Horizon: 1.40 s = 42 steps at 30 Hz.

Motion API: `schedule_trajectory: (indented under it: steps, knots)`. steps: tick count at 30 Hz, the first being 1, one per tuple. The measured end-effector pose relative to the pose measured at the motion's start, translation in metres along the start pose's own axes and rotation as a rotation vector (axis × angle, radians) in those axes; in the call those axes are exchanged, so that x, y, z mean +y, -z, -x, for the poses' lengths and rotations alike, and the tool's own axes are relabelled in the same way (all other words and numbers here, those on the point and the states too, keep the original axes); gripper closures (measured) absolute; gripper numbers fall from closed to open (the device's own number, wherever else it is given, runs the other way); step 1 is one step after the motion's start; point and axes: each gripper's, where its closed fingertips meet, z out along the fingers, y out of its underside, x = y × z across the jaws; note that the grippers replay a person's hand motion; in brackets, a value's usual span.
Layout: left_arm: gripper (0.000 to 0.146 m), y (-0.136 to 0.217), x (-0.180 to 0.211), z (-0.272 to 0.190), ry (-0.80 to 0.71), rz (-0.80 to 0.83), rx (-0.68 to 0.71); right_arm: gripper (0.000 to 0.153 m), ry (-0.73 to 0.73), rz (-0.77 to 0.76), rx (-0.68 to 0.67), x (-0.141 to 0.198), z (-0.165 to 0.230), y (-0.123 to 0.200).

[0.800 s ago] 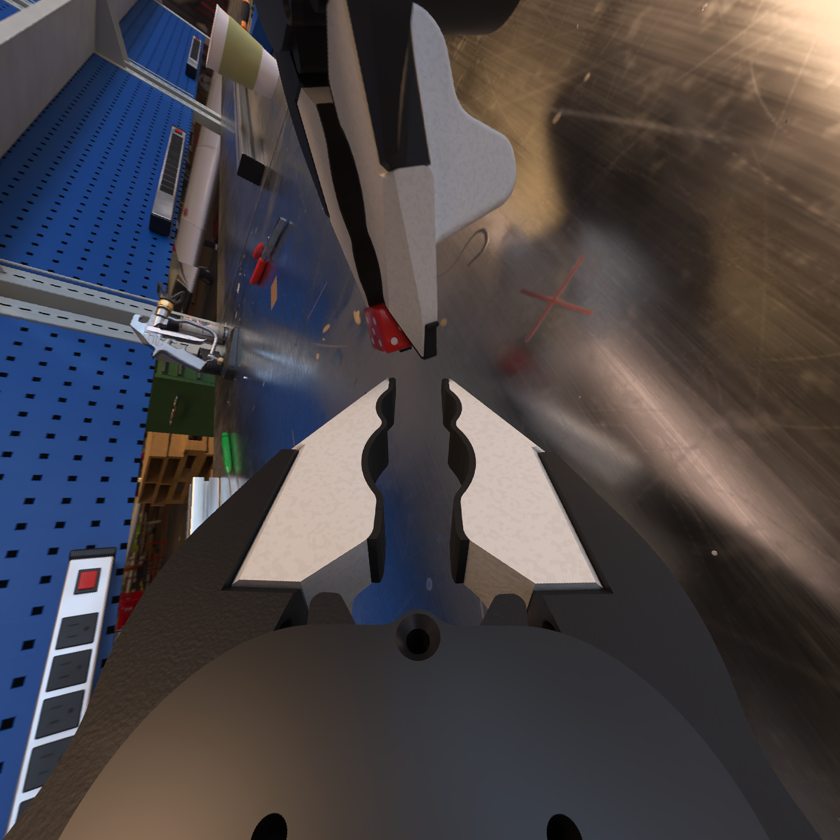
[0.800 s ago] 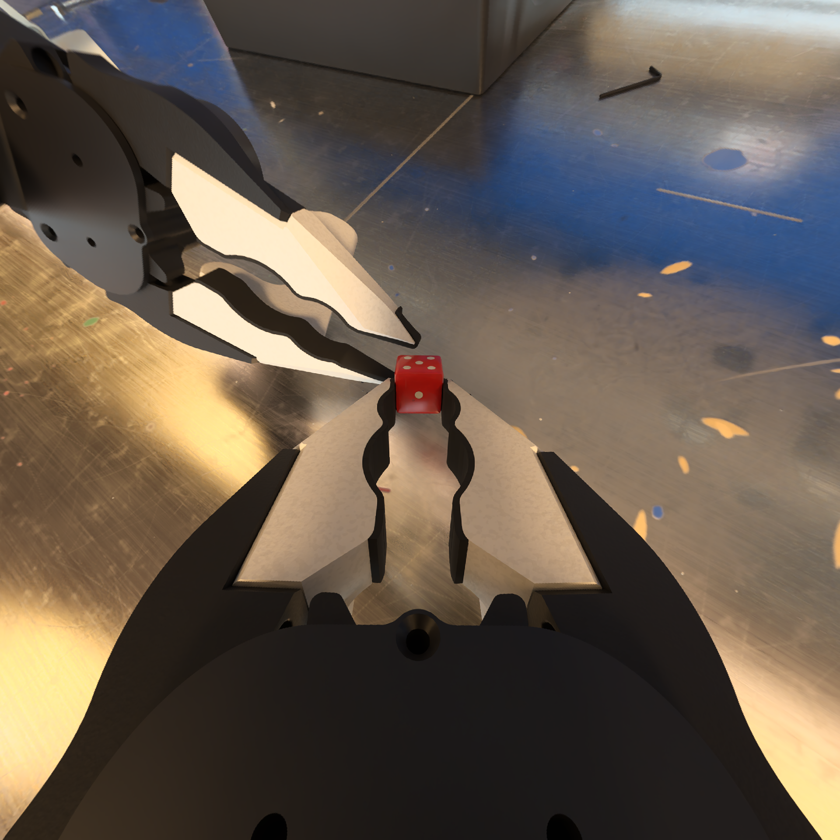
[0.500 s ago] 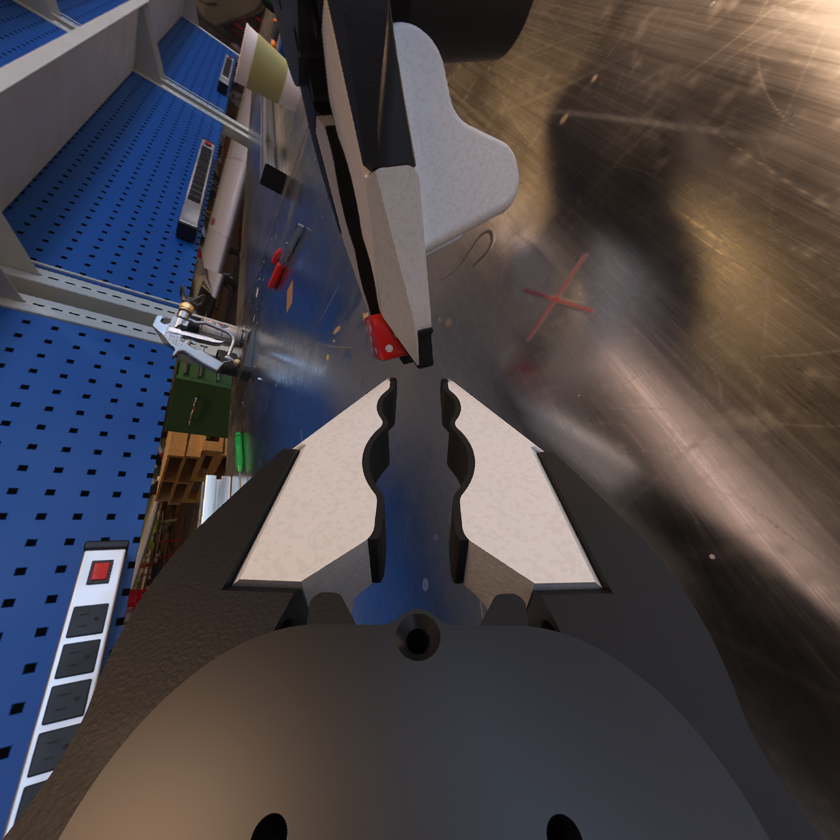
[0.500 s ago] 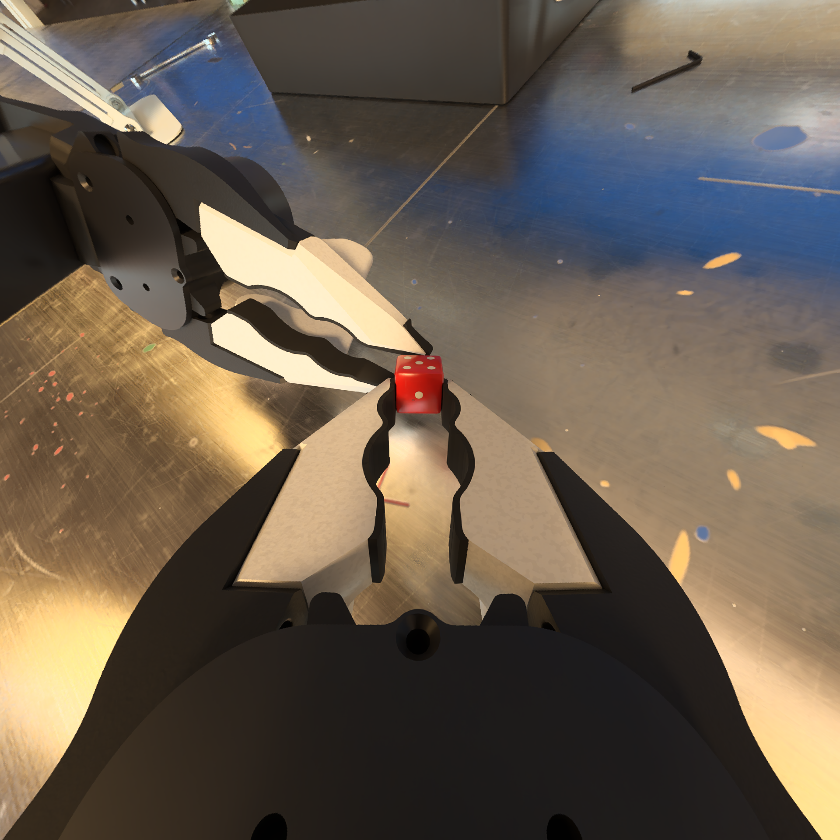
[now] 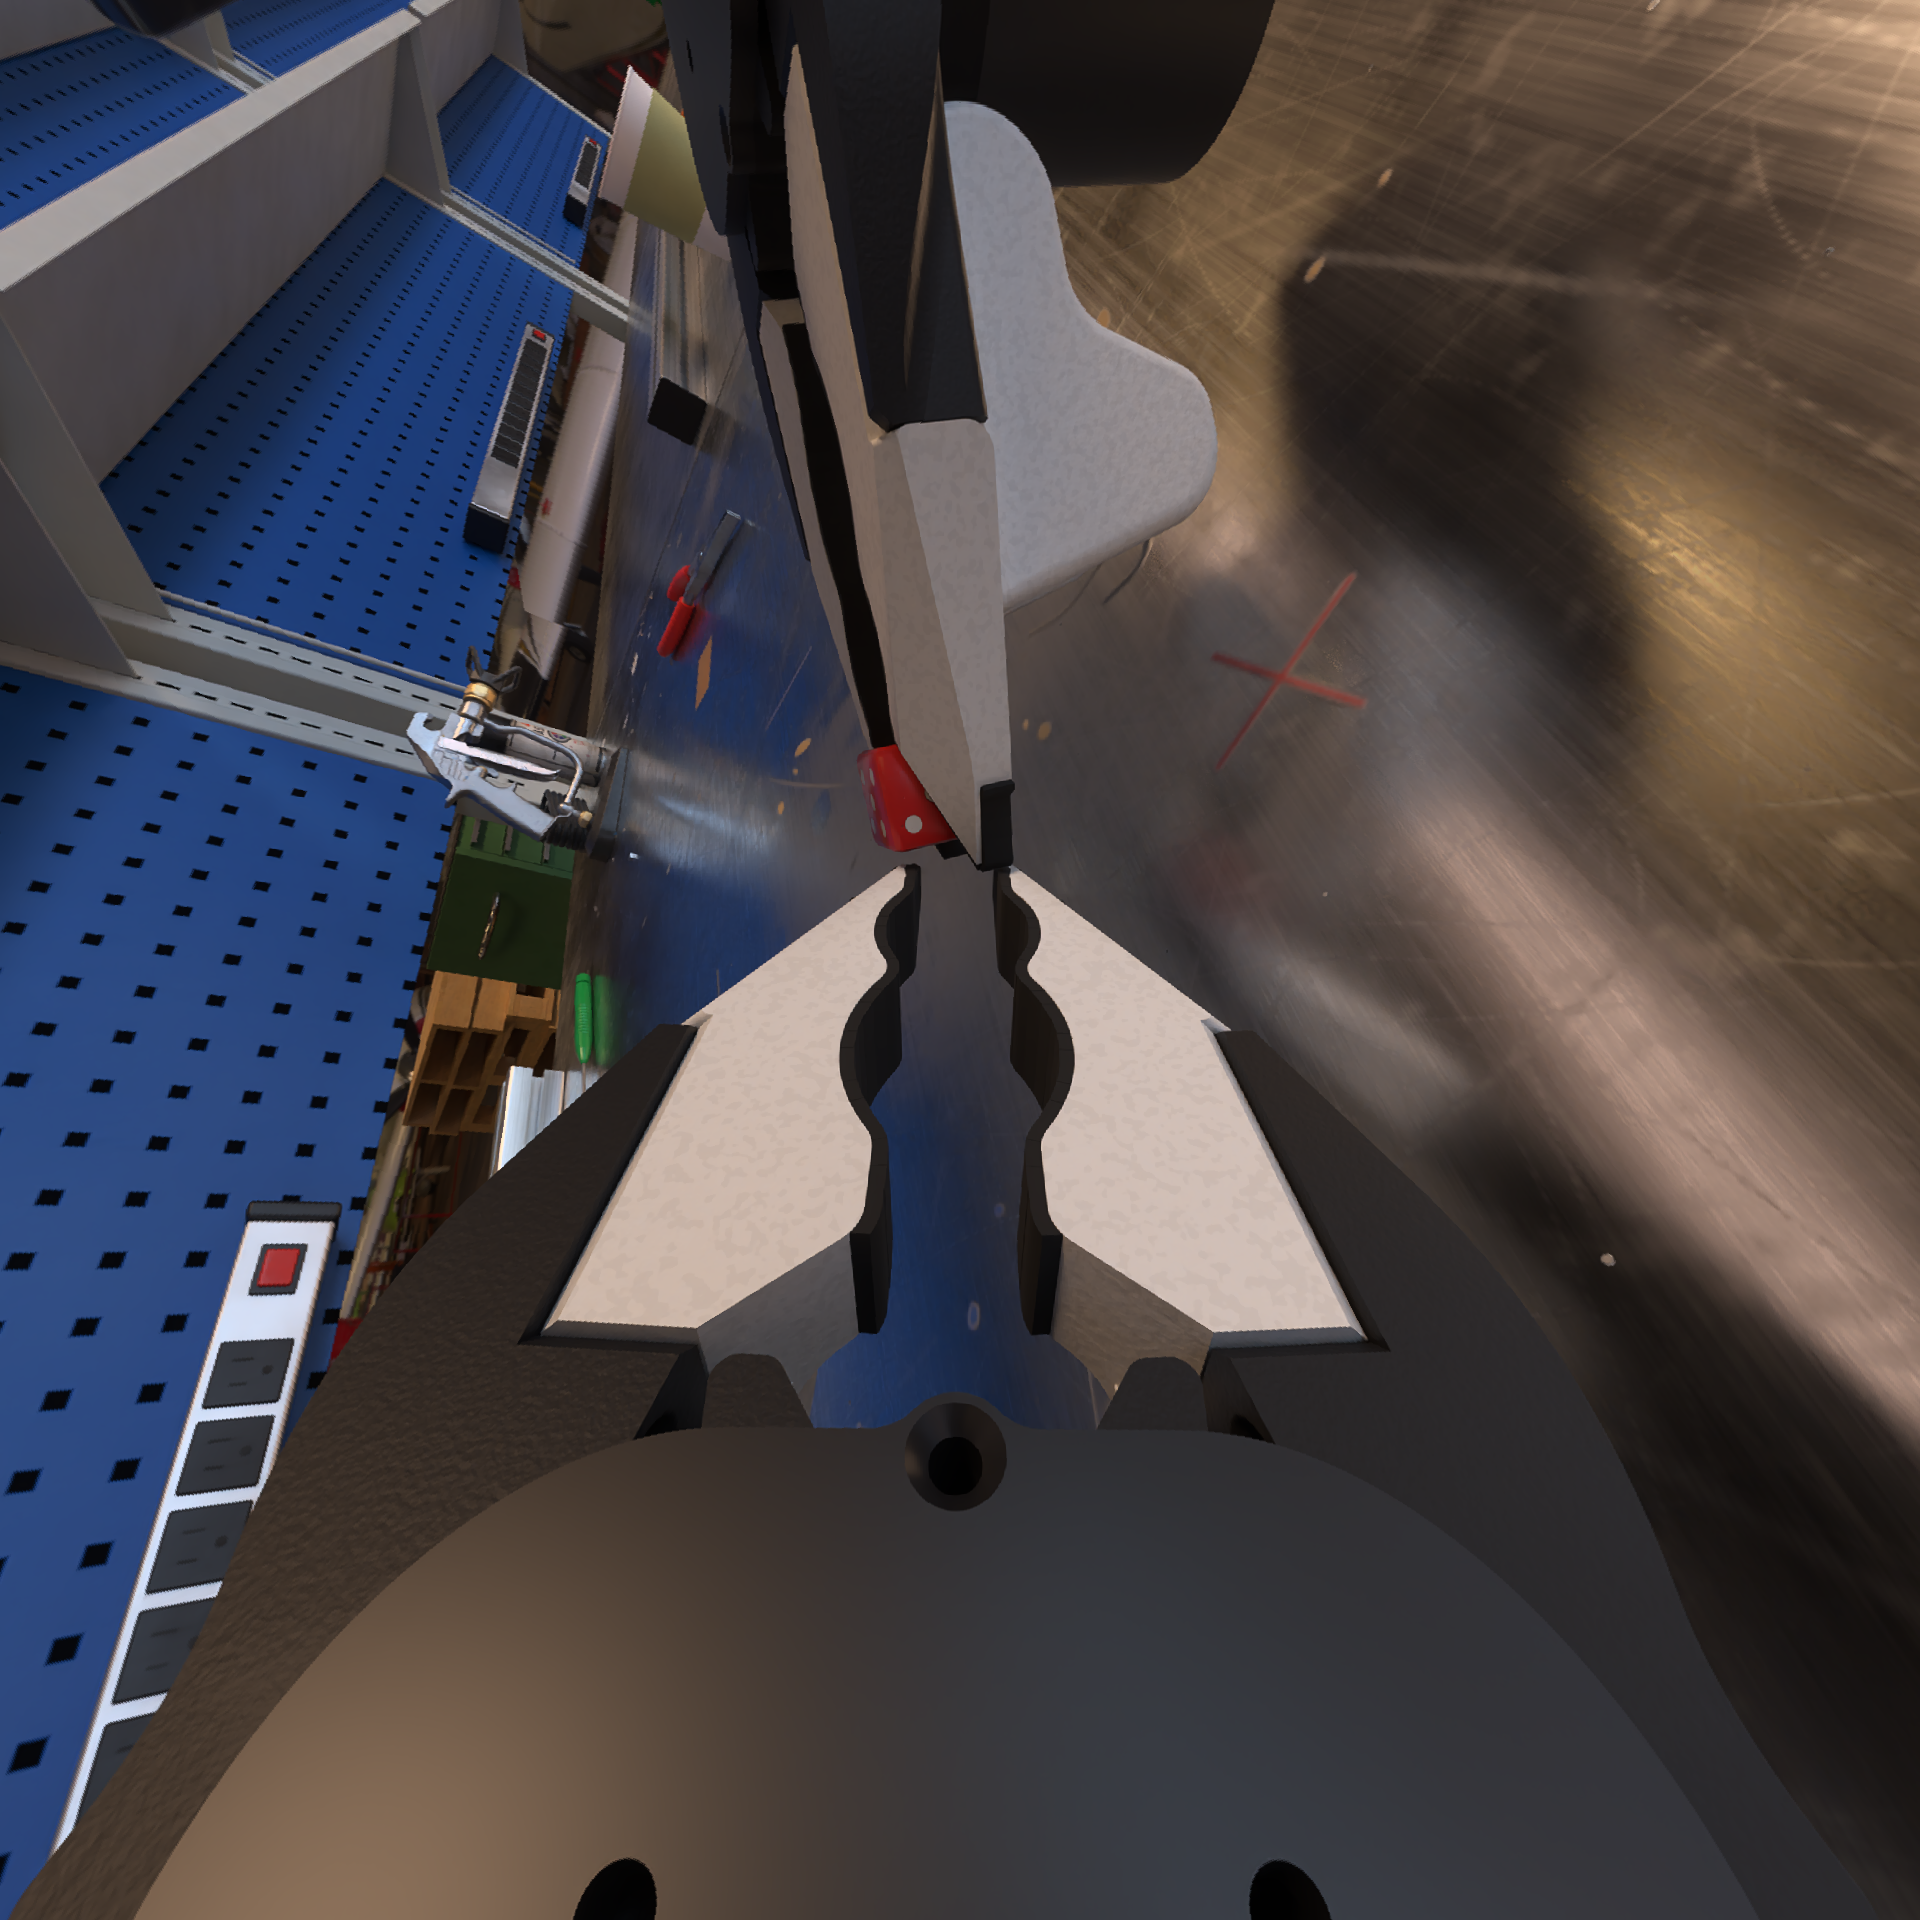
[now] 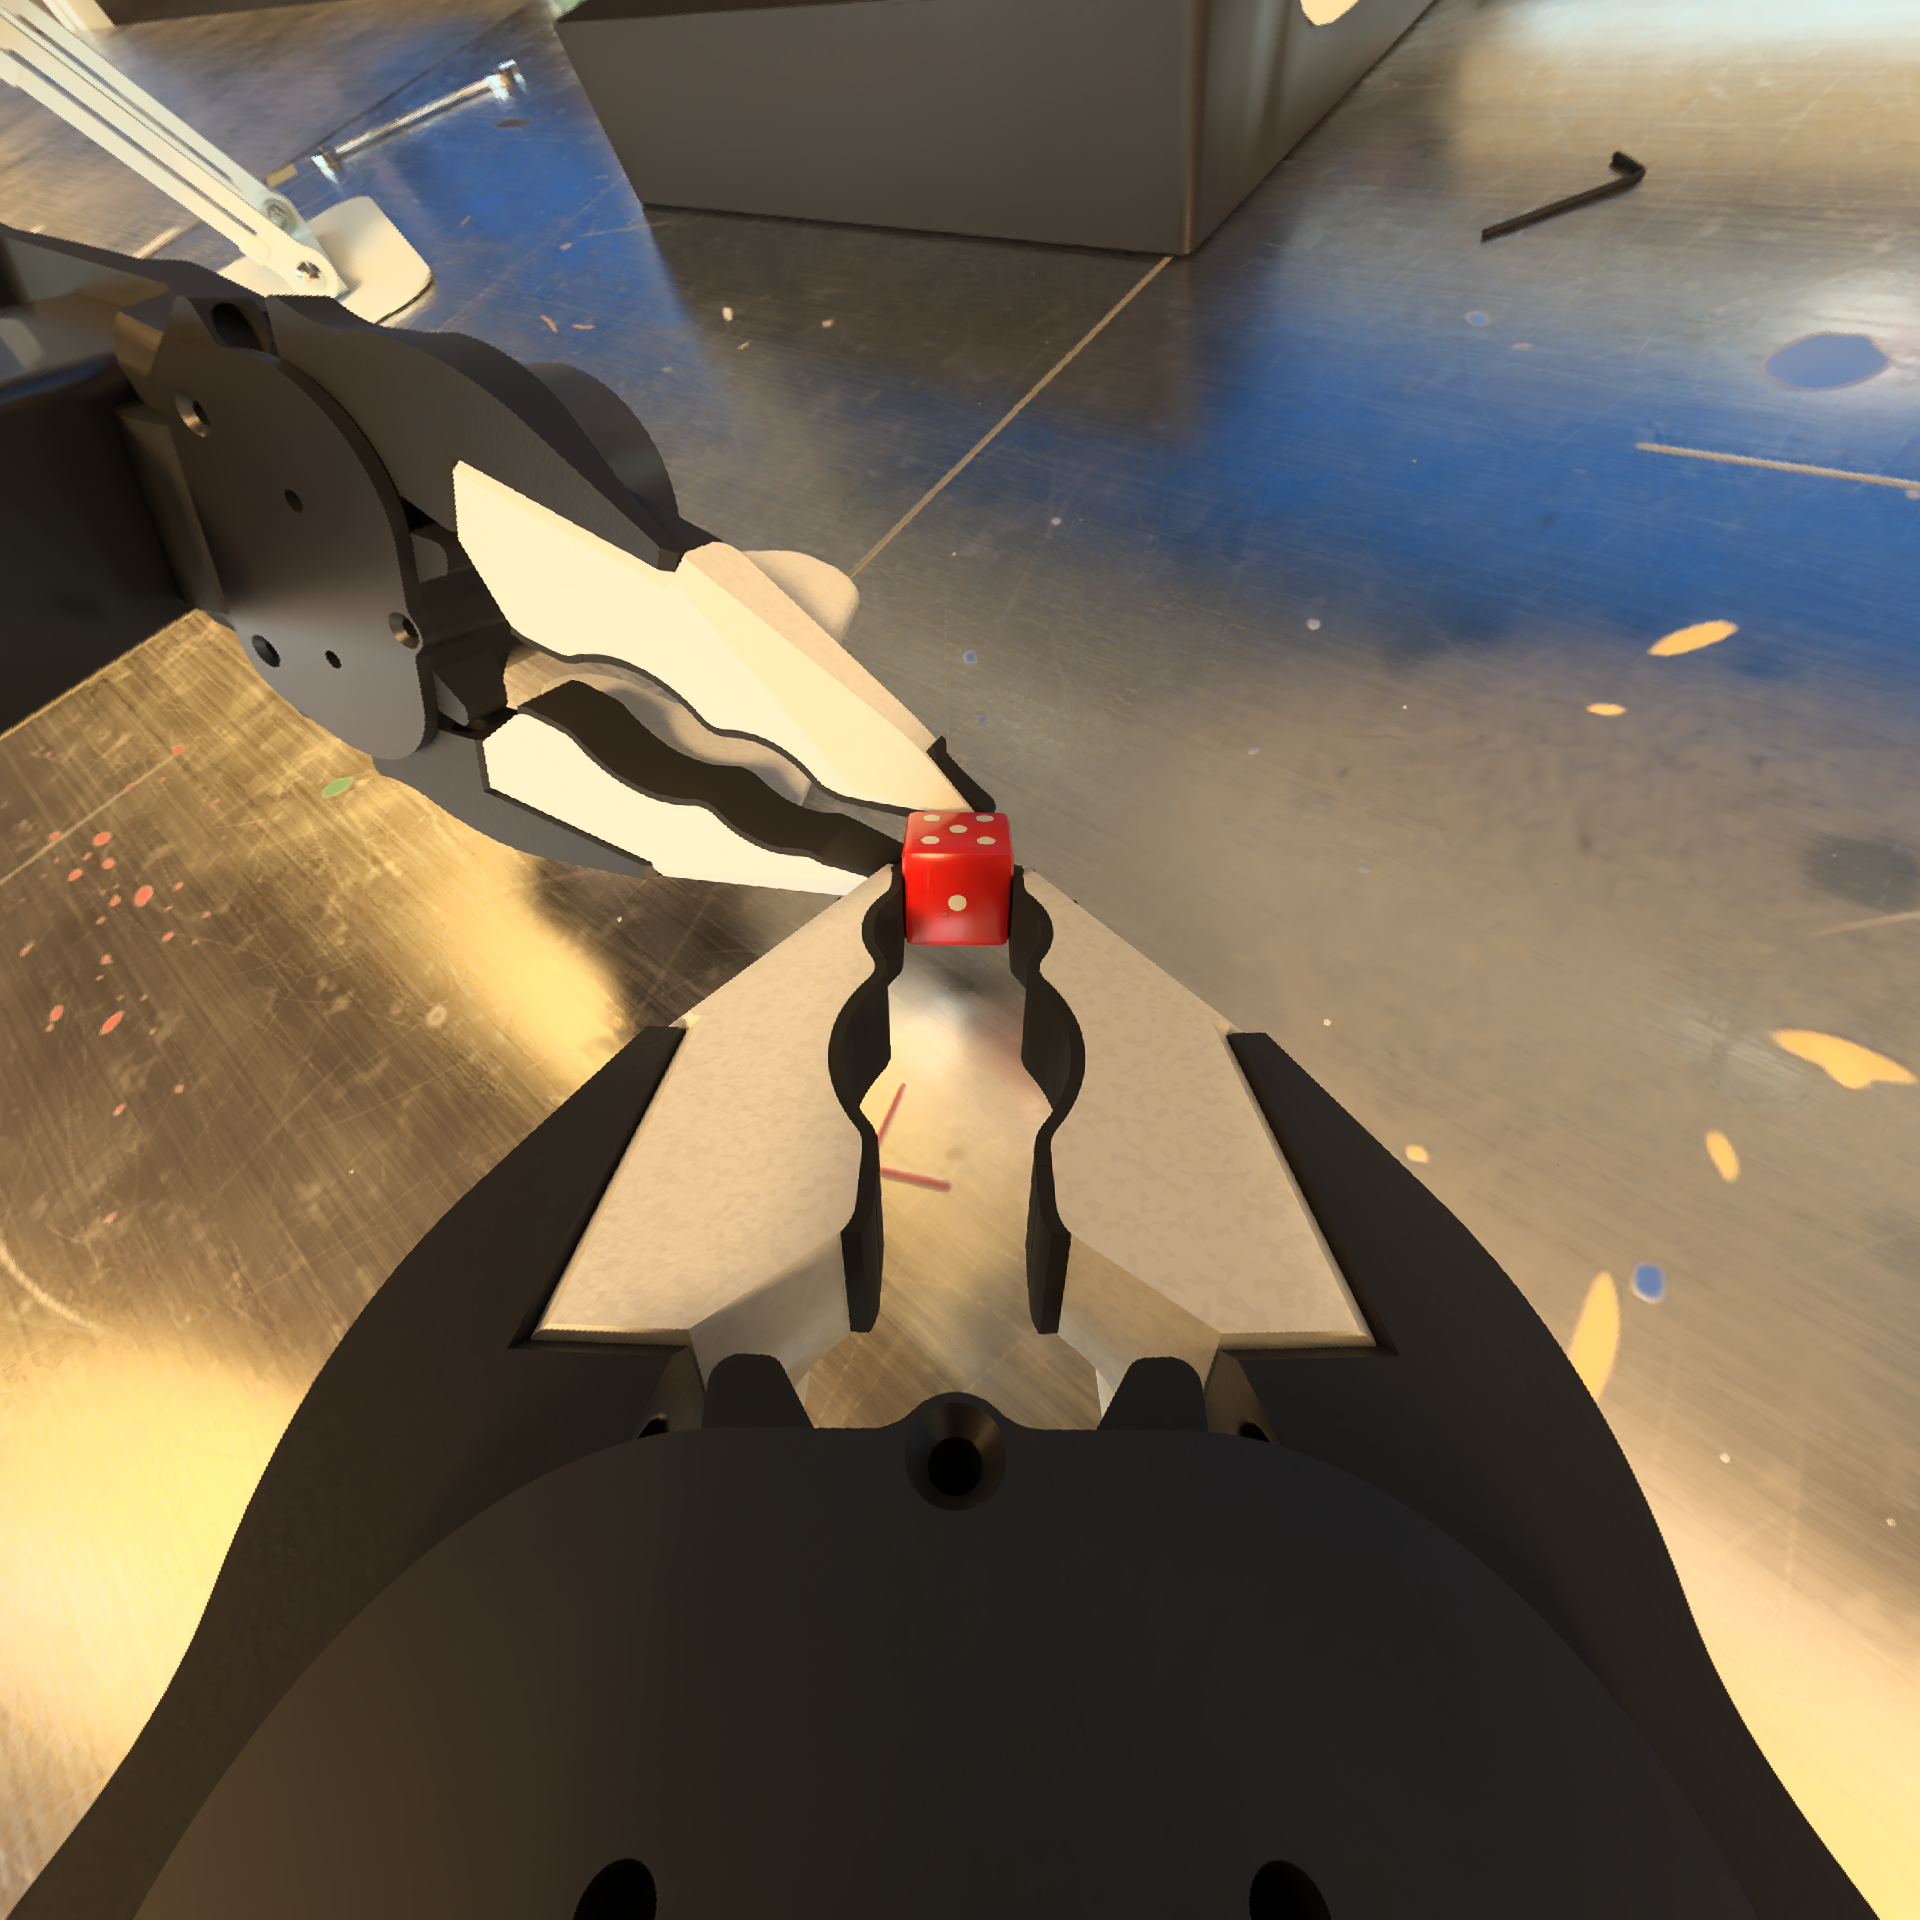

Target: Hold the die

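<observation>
The red die (image 6: 956, 883) with pale pips is pinched between the fingertips of my right gripper (image 6: 956, 896), held above the scratched metal table (image 6: 1351, 831). In the left wrist view the die (image 5: 896, 800) shows partly behind one finger of the right gripper (image 5: 940, 831), which reaches in from the top. My left gripper (image 5: 956, 883) is empty, its jaws a narrow gap apart, and its tips stop just short of the die. In the right wrist view the left gripper (image 6: 896, 831) comes in from the left with its tips next to the die.
A grey box (image 6: 935, 135), a white lamp base (image 6: 353, 249) and a black hex key (image 6: 1558, 197) lie farther off. A red cross (image 5: 1288, 675) marks the table. A blue pegboard (image 5: 208, 935), a power strip (image 5: 208, 1455), a spray gun (image 5: 509, 758) and red-handled pliers (image 5: 691, 603) stand along one side.
The left gripper's jaws have narrowed a little. Both grippers have shifted together over the table with the die still in the right gripper; the red cross now shows between the right fingers.
</observation>
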Motion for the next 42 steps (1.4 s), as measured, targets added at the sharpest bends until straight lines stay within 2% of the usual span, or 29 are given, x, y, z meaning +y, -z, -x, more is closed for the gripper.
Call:
schedule_trajectory:
  steps: [9, 12, 16, 21, 24, 27, 31, 36, 39, 42]
  knots:
    - [0.131, -0.003, 0.006, 0.002, -0.058, 0.082, -0.029, 0.134, 0.006, 0.005, -0.027, -0.001, -0.001, 0.002]
    - [0.126, 0.008, 0.011, 0.012, -0.039, 0.129, -0.044, 0.134, 0.035, -0.015, -0.039, -0.010, -0.002, 0.002]
    - [0.119, 0.035, 0.023, 0.025, 0.064, 0.193, -0.078, 0.134, 0.070, -0.047, -0.085, -0.024, 0.001, -0.002]
    - [0.118, 0.069, 0.032, 0.008, 0.252, 0.201, -0.086, 0.134, 0.106, -0.102, -0.218, -0.042, 0.019, -0.012]
    - [0.118, 0.081, 0.039, 0.001, 0.321, 0.222, -0.120, 0.134, 0.134, -0.108, -0.239, -0.049, 0.025, -0.021]
    - [0.118, 0.086, 0.041, -0.005, 0.357, 0.217, -0.127, 0.134, 0.149, -0.119, -0.227, -0.051, 0.029, -0.026]
    - [0.119, 0.085, 0.041, -0.018, 0.370, 0.182, -0.101, 0.134, 0.186, -0.123, -0.127, -0.049, 0.020, -0.025]
    - [0.119, 0.088, 0.040, -0.015, 0.381, 0.180, -0.139, 0.134, 0.124, -0.175, -0.076, -0.057, 0.008, -0.017]
    - [0.120, 0.088, 0.039, -0.016, 0.422, 0.166, -0.138, 0.134, 0.114, -0.154, -0.006, -0.051, -0.001, -0.014]
    - [0.121, 0.084, 0.042, -0.021, 0.423, 0.182, -0.132, 0.134, 0.110, -0.160, 0.010, -0.052, -0.001, -0.007]
